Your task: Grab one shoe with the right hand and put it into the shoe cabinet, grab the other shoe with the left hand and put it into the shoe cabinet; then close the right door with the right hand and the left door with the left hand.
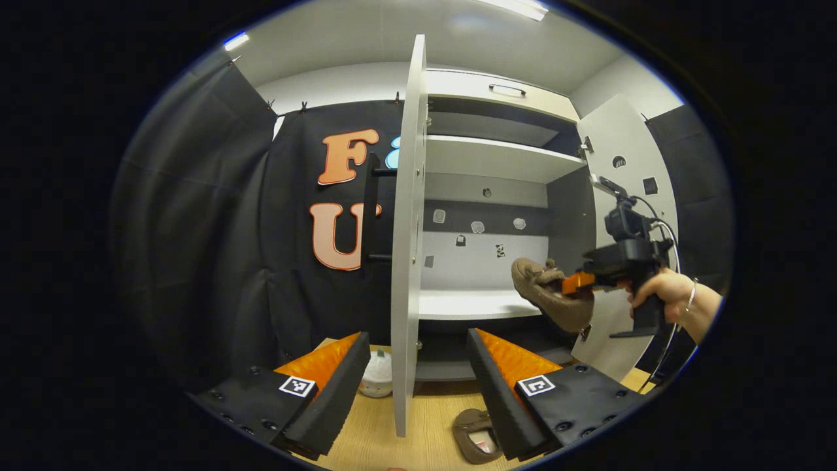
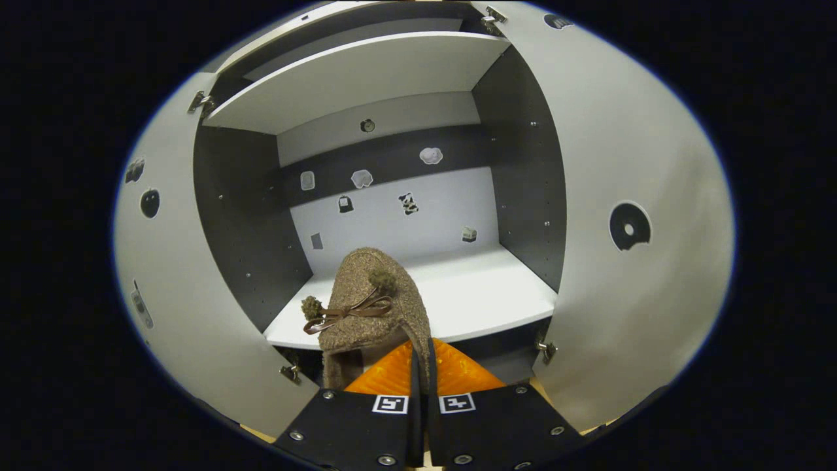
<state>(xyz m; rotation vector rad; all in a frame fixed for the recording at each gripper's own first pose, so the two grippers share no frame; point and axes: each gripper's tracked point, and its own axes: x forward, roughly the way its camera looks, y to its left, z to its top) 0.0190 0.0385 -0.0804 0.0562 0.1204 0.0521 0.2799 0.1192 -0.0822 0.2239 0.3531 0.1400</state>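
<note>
Right gripper (image 2: pixel 420 366) — fingers clamped on the rim of a brown fuzzy shoe with pom-pom bow (image 2: pixel 373 301), held level before the white two-door shoe cabinet (image 2: pixel 458 288), at its middle shelf. Left gripper (image 1: pixel 418 366) — fingers spread wide, low before the cabinet. Second brown shoe (image 1: pixel 476 435) — on the wooden floor (image 1: pixel 428 418) below the cabinet.
</note>
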